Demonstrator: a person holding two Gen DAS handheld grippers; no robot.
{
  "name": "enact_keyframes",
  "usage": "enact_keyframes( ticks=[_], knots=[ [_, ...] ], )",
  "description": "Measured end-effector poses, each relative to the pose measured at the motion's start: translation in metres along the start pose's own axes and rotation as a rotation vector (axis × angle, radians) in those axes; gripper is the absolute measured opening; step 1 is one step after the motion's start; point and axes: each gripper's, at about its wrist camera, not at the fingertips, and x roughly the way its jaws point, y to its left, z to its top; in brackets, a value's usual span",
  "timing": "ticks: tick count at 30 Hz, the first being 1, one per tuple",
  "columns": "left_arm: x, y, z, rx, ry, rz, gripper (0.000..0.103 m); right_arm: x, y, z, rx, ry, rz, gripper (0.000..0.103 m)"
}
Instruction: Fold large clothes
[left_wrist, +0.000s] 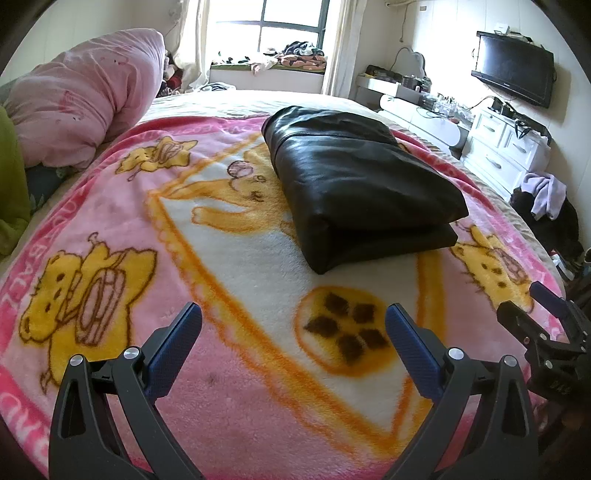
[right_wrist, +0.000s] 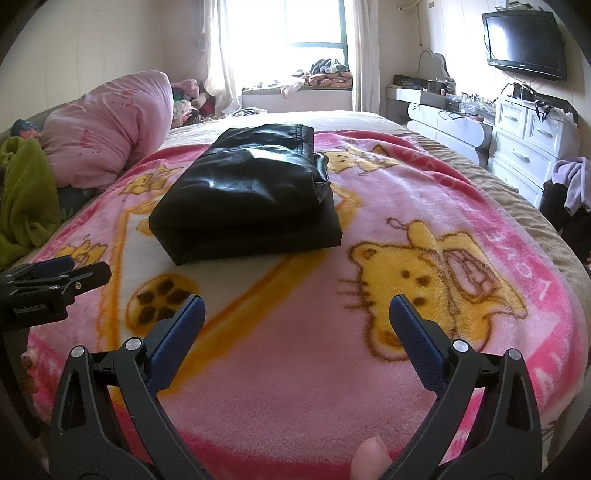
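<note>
- A pink duvet (left_wrist: 85, 99) is bundled at the bed's left edge, with a green cloth (right_wrist: 26, 192) beside it.
- The left claw (left_wrist: 293, 325) is spread wide, holding nothing, over the pink cartoon blanket (left_wrist: 229, 406).
- The black leather garment (left_wrist: 354, 177) lies folded in a thick rectangle mid-blanket, well apart from both claws.
- The right claw (right_wrist: 295, 317) is equally wide and holds nothing.
- Only the right wrist view shows a fingertip (right_wrist: 371, 458) at the bottom edge.
- White drawers (right_wrist: 524, 147) stand right, below a wall-mounted TV (right_wrist: 524, 40).
</note>
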Motion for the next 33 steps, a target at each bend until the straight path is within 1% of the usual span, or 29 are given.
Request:
enact_keyframes(
  ticks=[33],
  knots=[
    [0.0001,-0.0001,0.0016,0.006,0.003,0.004,0.099,0.0000,0.0002,-0.0005,0.001,0.003,-0.001,0.094]
  ],
)
